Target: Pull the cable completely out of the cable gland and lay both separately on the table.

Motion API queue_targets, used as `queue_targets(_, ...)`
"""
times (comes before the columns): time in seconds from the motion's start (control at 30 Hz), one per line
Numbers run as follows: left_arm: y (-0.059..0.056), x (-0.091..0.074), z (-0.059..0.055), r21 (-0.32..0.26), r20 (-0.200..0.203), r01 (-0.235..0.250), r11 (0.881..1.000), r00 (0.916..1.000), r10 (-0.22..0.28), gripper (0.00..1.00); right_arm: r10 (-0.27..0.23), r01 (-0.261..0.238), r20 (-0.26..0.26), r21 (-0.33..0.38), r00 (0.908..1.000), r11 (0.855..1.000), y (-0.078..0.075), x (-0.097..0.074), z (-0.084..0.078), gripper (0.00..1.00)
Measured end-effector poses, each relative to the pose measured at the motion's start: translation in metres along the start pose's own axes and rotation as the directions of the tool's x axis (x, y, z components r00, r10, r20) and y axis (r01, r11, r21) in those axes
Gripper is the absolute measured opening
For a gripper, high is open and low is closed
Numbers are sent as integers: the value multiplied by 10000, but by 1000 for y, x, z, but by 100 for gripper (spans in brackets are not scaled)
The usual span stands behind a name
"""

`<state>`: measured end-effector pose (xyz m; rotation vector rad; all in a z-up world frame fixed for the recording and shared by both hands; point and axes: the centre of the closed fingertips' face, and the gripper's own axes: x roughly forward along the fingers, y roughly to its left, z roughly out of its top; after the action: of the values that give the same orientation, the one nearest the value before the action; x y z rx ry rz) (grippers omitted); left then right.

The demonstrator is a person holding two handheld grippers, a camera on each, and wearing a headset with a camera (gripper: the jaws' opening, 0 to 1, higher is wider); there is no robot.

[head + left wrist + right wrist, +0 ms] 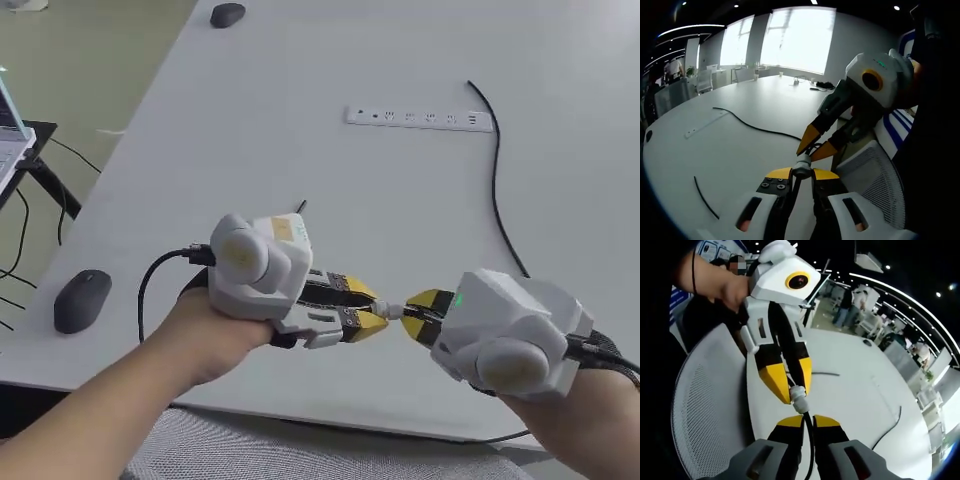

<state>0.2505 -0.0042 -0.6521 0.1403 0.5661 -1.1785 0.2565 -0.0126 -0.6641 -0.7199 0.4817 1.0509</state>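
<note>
A small pale cable gland [393,311] hangs in the air between my two grippers, above the table's near edge. My left gripper [372,308] is shut on the gland [801,167], which sits right at its yellow tips [777,173]. A thin black cable [810,440] comes out of the gland [799,399] and runs back between the jaws of my right gripper [808,419], which is shut on it. The right gripper [412,315] faces the left one tip to tip, a finger's width apart. A dark strand also runs back between the left jaws.
On the white table [300,120] lie a power strip [420,118] with its black cord [497,190], a short loose black wire [300,206], a mouse [82,298] near the left edge and another [228,14] far back. A grey mesh chair [250,450] is below the grippers.
</note>
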Motion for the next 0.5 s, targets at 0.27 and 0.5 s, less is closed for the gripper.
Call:
queue_targets(0.27, 6, 1, 0, -65, 47, -22, 10000, 10000, 22, 15, -37, 36, 29, 409, 10000, 9992, -4, 3, -1, 0)
queue_targets(0.5, 7, 3, 2, 69, 65, 5, 10000, 10000, -5, 15, -65, 65, -5, 882, 10000, 9961, -6, 5, -4, 0)
